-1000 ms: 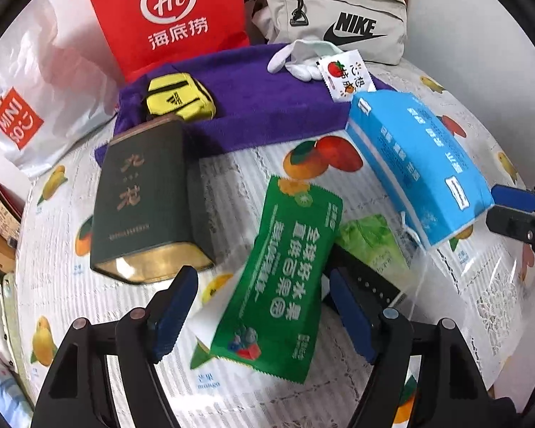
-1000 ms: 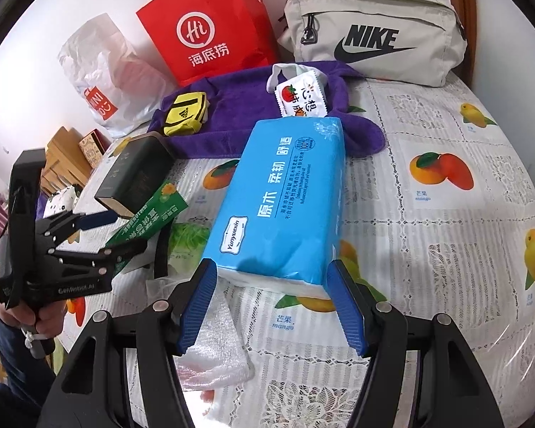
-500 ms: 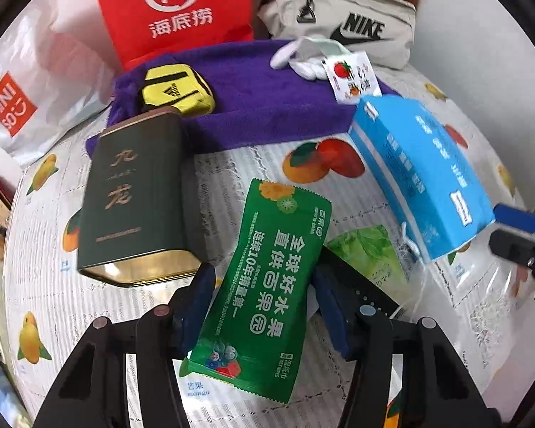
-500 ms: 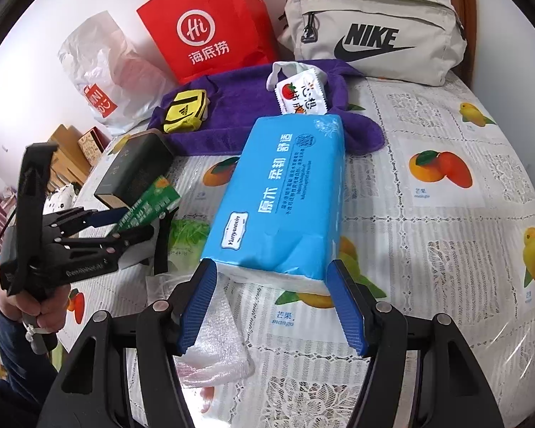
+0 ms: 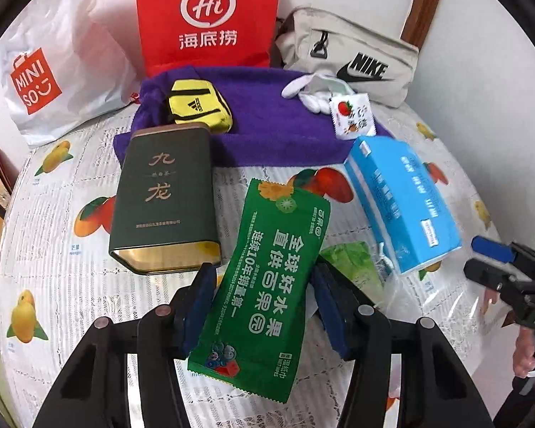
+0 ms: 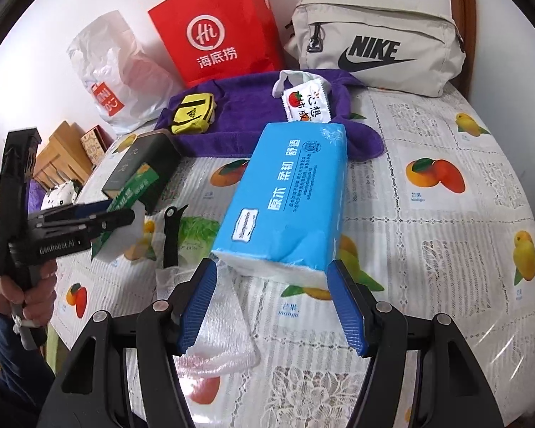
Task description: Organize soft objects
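Left gripper [image 5: 262,303] — blue pads pressing both long edges of the flat green foil wet-wipe packet [image 5: 267,271], which is hanging lifted just beside the dark green rectangular tea tin [image 5: 162,201], above the fruit-print plastic tablecloth [image 6: 446,249]. Right gripper [image 6: 273,301] — fingers standing apart, flanking the near end of the blue soft tissue pack [image 6: 289,196] lying on the cloth; whether the pads are touching it, I cannot tell. Purple towel [image 5: 267,128] lying behind, carrying a small yellow-and-black pouch [image 5: 198,108].

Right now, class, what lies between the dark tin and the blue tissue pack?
The green wipes pack, gripped by the left tool, with a green-printed bag beside it; the left wrist view shows this best.
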`<state>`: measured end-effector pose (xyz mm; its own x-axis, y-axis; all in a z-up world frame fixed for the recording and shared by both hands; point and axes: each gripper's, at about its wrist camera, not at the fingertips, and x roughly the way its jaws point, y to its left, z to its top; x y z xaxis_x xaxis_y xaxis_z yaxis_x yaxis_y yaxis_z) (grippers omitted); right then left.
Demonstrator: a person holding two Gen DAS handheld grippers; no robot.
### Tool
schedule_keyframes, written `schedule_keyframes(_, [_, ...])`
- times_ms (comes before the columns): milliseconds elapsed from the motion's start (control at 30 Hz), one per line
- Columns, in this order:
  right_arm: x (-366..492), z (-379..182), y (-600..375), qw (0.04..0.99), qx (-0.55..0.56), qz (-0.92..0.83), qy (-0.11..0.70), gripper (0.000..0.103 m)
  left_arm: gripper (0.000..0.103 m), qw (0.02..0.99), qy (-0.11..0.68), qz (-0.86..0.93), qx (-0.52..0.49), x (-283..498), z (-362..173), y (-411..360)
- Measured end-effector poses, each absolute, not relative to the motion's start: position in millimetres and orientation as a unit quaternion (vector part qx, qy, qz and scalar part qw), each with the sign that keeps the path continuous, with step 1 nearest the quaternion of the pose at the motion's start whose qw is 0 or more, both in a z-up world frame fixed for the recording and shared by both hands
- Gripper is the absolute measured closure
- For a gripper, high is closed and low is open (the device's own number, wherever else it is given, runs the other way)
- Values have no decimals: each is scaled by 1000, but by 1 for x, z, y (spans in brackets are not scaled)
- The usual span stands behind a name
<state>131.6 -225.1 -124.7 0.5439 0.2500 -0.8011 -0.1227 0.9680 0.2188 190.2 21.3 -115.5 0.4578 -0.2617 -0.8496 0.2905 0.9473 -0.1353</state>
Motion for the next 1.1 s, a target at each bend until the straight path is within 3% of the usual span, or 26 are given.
schedule_keyframes(267, [123, -128, -214, 871, 52, 120, 474, 39, 49, 845, 515, -140, 31, 184, -128, 27])
schedule_keyframes(933, [126, -137, -217, 864, 52, 122, 485, 39, 36, 825, 538, -132, 109, 197, -155, 0])
schedule_keyframes(967, [126, -137, -217, 864, 53, 122, 486, 39, 40, 827, 535, -134, 107, 198, -153, 1])
schedule_keyframes(1000, [126, -138, -217, 863, 55, 122, 487, 39, 52, 830, 531, -136, 104, 198, -151, 1])
schedule_keyframes(1100, [127, -140, -217, 862, 54, 123, 489, 39, 60, 834, 526, -142, 90, 198, -145, 5])
